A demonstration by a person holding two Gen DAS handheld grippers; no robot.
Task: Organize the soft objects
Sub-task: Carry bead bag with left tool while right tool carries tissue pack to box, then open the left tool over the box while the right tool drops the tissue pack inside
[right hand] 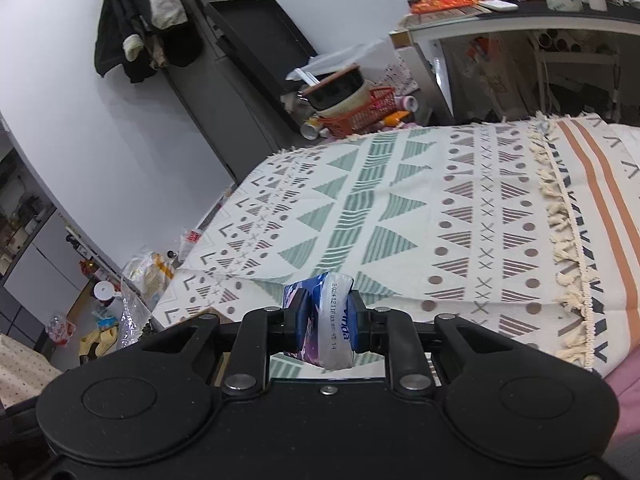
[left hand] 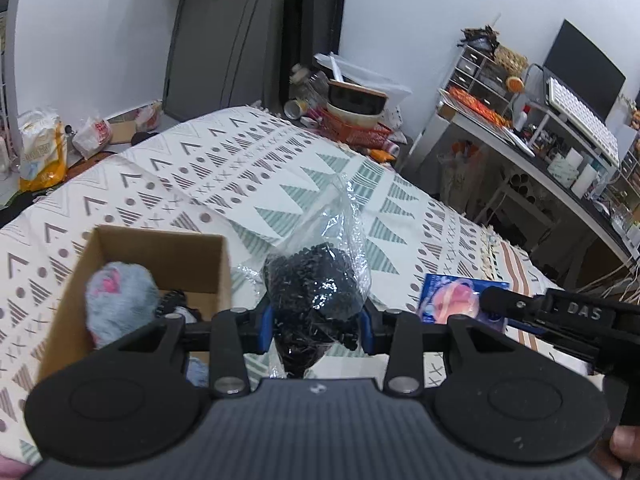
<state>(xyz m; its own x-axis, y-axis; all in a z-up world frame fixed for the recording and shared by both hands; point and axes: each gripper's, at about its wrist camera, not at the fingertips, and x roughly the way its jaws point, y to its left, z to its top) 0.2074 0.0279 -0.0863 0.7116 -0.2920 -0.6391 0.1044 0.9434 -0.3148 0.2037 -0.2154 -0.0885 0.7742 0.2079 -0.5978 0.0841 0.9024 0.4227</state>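
One open brown cardboard box (left hand: 132,264), one clear plastic bag of black beads (left hand: 316,284), one blue tissue packet (right hand: 324,320), two black grippers (left hand: 316,330) (right hand: 325,326).

You're in a lived-in bedroom: patterned bedspread (left hand: 248,168), cluttered bench (left hand: 532,152) beside it, clothes (right hand: 140,20) hanging behind.

Clear bag of black beads (left hand: 316,280), blue tissue pack (right hand: 326,320)
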